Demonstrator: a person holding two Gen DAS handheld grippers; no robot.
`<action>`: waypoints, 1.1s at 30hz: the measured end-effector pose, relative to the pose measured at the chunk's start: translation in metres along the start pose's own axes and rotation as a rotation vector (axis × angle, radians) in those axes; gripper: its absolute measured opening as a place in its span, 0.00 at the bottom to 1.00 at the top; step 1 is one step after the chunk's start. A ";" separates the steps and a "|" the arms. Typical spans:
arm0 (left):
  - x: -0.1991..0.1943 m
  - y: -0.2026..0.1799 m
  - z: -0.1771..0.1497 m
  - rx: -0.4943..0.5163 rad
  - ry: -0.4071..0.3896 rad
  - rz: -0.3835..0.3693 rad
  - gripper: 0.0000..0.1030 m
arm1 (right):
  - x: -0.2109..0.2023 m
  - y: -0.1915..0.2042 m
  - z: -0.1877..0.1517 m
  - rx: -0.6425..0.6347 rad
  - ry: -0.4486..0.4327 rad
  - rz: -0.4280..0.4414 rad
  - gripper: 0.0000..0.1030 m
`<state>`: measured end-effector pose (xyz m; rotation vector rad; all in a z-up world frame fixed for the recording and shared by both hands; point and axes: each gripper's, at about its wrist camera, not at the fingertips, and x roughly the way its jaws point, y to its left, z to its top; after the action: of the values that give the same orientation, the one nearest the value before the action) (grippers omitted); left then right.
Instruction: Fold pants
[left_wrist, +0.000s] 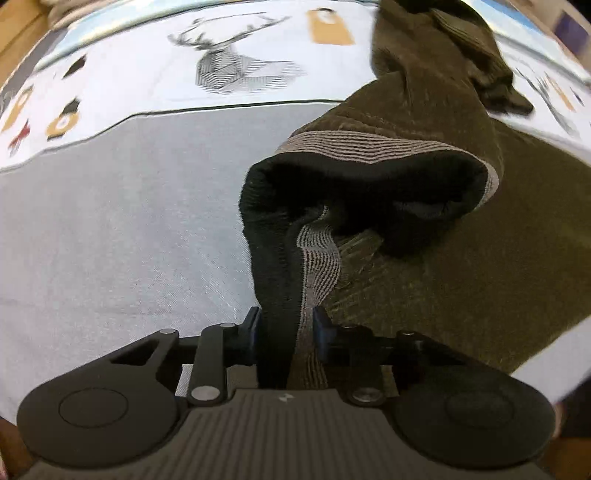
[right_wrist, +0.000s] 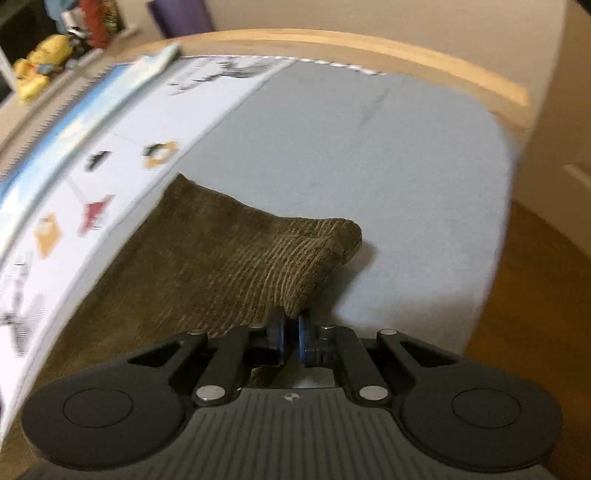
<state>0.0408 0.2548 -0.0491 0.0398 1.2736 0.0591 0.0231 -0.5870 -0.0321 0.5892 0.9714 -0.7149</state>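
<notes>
Olive-brown corduroy pants (left_wrist: 424, 122) lie across a bed with a grey and white patterned cover (left_wrist: 110, 229). The waistband (left_wrist: 369, 147), striped tan with a black lining, gapes toward me. My left gripper (left_wrist: 286, 325) is shut on a bunched fold of that waistband, which runs down between the blue pads. In the right wrist view the pants (right_wrist: 221, 258) spread flat to the left, and one corner is lifted into a peak. My right gripper (right_wrist: 291, 328) is shut on that corner's edge, its pads nearly together.
The cover shows a deer print (left_wrist: 236, 66) and orange tags. A wooden bed frame (right_wrist: 406, 55) curves round the far edge, with wooden floor (right_wrist: 535, 295) to the right. Yellow toys (right_wrist: 40, 62) and a purple object (right_wrist: 181, 14) sit beyond the bed.
</notes>
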 end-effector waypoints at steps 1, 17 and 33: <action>-0.001 -0.001 -0.002 0.014 0.006 0.012 0.30 | 0.003 -0.002 -0.001 0.005 0.022 -0.028 0.06; -0.094 -0.036 0.009 0.145 -0.422 -0.077 0.72 | -0.038 0.060 -0.005 -0.311 -0.201 -0.038 0.36; -0.069 -0.027 0.056 0.029 -0.433 0.690 0.29 | -0.068 0.200 -0.053 -0.557 -0.129 0.304 0.38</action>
<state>0.0749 0.2237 0.0314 0.4920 0.7804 0.5945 0.1226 -0.4041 0.0308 0.1884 0.8854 -0.1896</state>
